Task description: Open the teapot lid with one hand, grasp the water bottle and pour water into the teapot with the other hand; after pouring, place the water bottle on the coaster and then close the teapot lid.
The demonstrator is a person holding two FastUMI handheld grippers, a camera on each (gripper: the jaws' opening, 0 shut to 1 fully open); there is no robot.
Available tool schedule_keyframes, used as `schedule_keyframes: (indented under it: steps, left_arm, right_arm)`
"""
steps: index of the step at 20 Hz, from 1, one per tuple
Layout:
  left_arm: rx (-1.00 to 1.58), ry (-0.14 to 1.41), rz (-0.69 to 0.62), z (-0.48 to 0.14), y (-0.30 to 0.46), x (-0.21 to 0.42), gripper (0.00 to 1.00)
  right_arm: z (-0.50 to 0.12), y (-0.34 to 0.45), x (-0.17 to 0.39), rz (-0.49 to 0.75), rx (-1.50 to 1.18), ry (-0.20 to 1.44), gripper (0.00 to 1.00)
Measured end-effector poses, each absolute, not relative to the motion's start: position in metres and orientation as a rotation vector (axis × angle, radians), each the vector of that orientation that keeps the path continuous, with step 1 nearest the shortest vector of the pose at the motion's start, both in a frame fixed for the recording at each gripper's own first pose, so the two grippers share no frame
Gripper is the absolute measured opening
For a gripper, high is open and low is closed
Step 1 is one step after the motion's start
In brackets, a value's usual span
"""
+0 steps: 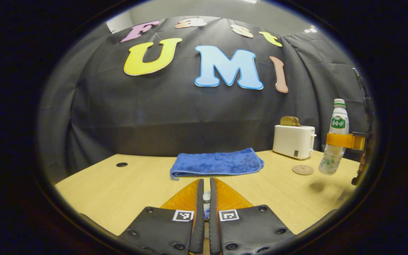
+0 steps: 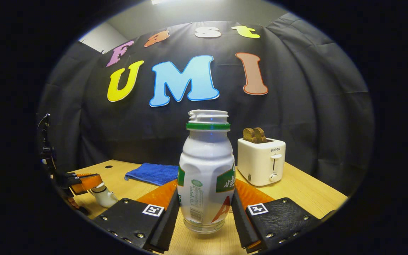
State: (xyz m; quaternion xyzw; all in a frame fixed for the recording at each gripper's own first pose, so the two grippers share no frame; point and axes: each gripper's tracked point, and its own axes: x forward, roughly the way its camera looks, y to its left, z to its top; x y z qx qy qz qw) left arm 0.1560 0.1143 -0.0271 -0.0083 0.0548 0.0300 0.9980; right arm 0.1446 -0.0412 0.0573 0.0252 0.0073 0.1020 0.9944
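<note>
Water bottle [image 2: 207, 170] stands upright between the right gripper [image 2: 205, 209]'s two fingers [image 2: 168, 212], which press against its sides just above its base; its cap is off and the threaded neck is bare. In the left gripper view the same bottle [image 1: 335, 138] hangs clear of the table [image 1: 119, 191], tilted slightly, with the right gripper [image 1: 345, 141] clamped around its middle, far off to the right of the left fingers. The round coaster [image 1: 302, 169] lies on the table just left of the bottle's base. Behind it sits a white toaster [image 1: 293, 141] with two slices of bread [image 1: 289, 121] sticking up.

The left gripper [image 1: 206, 202]'s fingers are nearly closed, with only a thin gap, and something small and pale shows in that gap; what it is cannot be told from there. In the right gripper view the left gripper [image 2: 89, 181] sits far to the left of the right fingers, directly over a white teapot [image 2: 104, 197], at its lid, though whether it grips the knob is unclear. A folded blue towel [image 1: 216, 163] lies straight ahead of the left fingers.
</note>
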Motion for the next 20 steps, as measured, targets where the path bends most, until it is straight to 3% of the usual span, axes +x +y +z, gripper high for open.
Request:
schedule_keyframes:
  steps: [2, 6, 8, 9, 11, 12, 13, 14, 15, 17, 19, 20]
  left_arm:
    - [-0.007, 0.122, 0.066, -0.03, 0.118, 0.158, 0.16]
    - [-0.012, 0.12, 0.066, -0.032, 0.117, 0.157, 0.12]
    - [-0.012, 0.119, 0.068, -0.033, 0.117, 0.158, 0.16]
    - [-0.013, 0.115, 0.069, -0.033, 0.118, 0.159, 0.07]
    - [-0.027, 0.11, 0.072, -0.032, 0.12, 0.158, 0.22]
    - [-0.034, 0.108, 0.072, -0.032, 0.121, 0.157, 0.17]
    - [-0.044, 0.107, 0.072, -0.032, 0.121, 0.156, 0.2]
    - [-0.039, 0.1, 0.083, -0.029, 0.124, 0.154, 0.35]
    - [-0.033, 0.09, 0.09, -0.025, 0.126, 0.152, 0.17]
    - [-0.048, 0.05, 0.101, -0.009, 0.131, 0.142, 0.35]
    - [-0.085, 0.003, 0.098, 0.013, 0.132, 0.125, 0.36]
    - [-0.096, -0.021, 0.092, 0.026, 0.13, 0.117, 0.43]
  right_arm:
    - [0.056, -0.041, 0.146, 0.203, 0.049, 0.017, 0.71]
    - [0.054, -0.04, 0.146, 0.204, 0.038, 0.021, 0.71]
    - [0.051, -0.04, 0.148, 0.203, 0.03, 0.027, 0.71]
    - [0.05, -0.04, 0.148, 0.203, 0.03, 0.03, 0.71]
    - [0.048, -0.041, 0.15, 0.2, 0.027, 0.035, 0.71]
    - [0.047, -0.042, 0.151, 0.198, 0.025, 0.037, 0.71]
    - [0.046, -0.042, 0.151, 0.197, 0.024, 0.039, 0.71]
    - [0.044, -0.042, 0.152, 0.196, 0.022, 0.042, 0.71]
    - [0.044, -0.043, 0.153, 0.196, 0.019, 0.043, 0.71]
    - [0.045, -0.044, 0.156, 0.198, 0.002, 0.037, 0.71]
    - [0.051, -0.05, 0.161, 0.192, -0.034, 0.03, 0.71]
    - [0.054, -0.054, 0.165, 0.183, -0.044, 0.028, 0.71]
